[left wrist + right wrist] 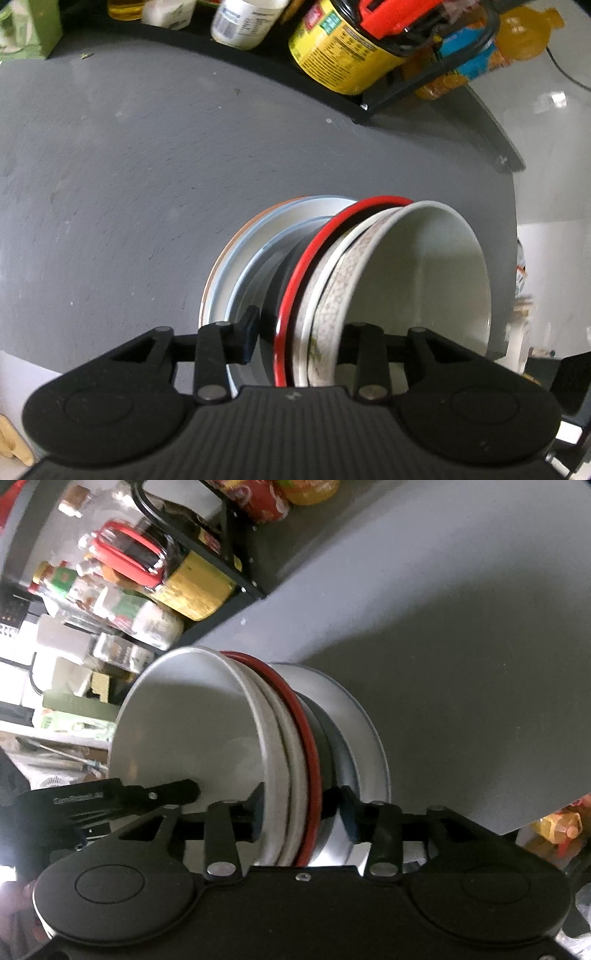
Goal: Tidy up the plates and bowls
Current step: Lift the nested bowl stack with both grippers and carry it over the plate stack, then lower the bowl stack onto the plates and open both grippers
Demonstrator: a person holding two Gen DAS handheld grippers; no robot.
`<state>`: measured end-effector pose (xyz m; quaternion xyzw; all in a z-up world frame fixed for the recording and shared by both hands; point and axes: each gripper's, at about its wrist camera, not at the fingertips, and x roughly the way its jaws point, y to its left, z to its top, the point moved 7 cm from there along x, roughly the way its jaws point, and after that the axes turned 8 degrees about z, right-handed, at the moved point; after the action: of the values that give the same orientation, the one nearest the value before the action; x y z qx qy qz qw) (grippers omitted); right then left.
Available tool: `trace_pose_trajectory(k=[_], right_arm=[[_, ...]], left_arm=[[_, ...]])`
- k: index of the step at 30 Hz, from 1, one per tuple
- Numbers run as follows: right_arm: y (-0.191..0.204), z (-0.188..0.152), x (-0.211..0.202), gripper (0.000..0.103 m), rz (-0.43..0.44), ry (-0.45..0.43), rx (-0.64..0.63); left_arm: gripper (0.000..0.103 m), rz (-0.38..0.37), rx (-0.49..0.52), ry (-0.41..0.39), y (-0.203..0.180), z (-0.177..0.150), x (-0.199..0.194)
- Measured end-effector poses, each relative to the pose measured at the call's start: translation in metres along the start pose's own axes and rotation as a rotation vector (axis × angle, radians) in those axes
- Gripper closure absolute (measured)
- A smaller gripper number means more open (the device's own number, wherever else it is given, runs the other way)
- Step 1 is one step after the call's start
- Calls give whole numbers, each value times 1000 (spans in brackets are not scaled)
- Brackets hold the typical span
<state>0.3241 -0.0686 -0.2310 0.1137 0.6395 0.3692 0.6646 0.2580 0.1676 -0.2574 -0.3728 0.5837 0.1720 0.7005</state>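
Observation:
A nest of bowls stands on stacked plates over the grey tabletop (pixel 110 166). The white bowl (pixel 424 273) lies innermost, then a speckled bowl (pixel 340 291), then a black bowl with a red rim (pixel 295 280). Beneath are pale blue-rimmed plates (pixel 229 269). My left gripper (pixel 299 332) is shut on the bowl walls, one finger (pixel 247 332) outside the black bowl and the other inside the white bowl. On the opposite side, my right gripper (pixel 303 812) clamps the same bowls (pixel 184 731). The left gripper's finger (pixel 177 790) shows inside the white bowl.
A black wire rack (pixel 399 88) with jars and bottles, among them a yellow-labelled jar (pixel 332 55), stands at the table's far edge. Packets and boxes (pixel 74 686) crowd the shelves beside it. A person's hand (pixel 18 893) shows at the lower left.

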Motion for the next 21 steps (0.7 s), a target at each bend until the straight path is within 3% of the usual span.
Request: trace_pose_trajectory(k=[7,15,21], right_arm=[[10,1,-21,44,-4,-89,-24],[11,-2,-55,26,-65,-190,-75],[0,-9,-81,21,-88,-262,-64]], left_arm=[[41,19,103,-58,-14,3,-17],[31,20,139,-133,-25,9,-42],[23,47,196,-175,-37,6,-53]])
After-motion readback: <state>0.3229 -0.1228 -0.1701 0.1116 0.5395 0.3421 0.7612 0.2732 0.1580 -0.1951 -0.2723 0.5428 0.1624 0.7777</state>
